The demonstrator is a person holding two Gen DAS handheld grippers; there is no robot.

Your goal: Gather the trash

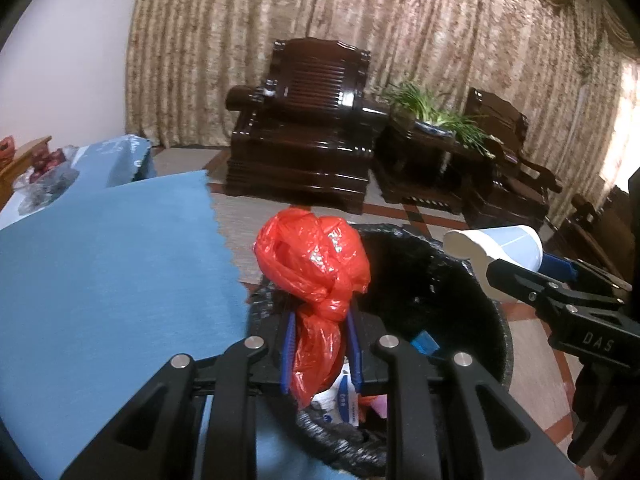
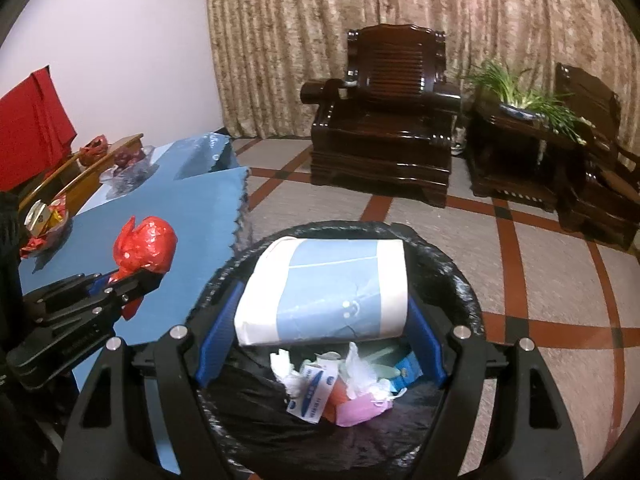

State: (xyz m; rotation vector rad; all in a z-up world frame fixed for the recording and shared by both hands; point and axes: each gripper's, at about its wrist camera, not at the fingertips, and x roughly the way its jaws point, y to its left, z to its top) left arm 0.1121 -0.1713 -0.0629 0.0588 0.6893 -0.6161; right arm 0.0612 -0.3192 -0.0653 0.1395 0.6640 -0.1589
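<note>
My left gripper (image 1: 320, 354) is shut on a knotted red plastic bag (image 1: 316, 268), held at the left rim of the black-lined trash bin (image 1: 472, 280). From the right wrist view the same red bag (image 2: 146, 246) hangs over the blue table's edge with the left gripper (image 2: 120, 280) behind it. My right gripper (image 2: 324, 316) is shut on a squashed white and light-blue paper cup (image 2: 328, 288), directly over the bin (image 2: 460, 276). That cup (image 1: 500, 248) and the right gripper (image 1: 516, 276) show at the right in the left wrist view. Inside the bin lie wrappers, tissues and a pink scrap (image 2: 356, 410).
A table with a blue cloth (image 1: 112, 272) stands left of the bin, bearing bagged fruit (image 2: 128, 164) and snack wrappers (image 2: 44, 216). Dark wooden armchairs (image 2: 384, 112) and a side table with a green plant (image 2: 520, 96) stand at the back before a curtain. Tiled floor lies between.
</note>
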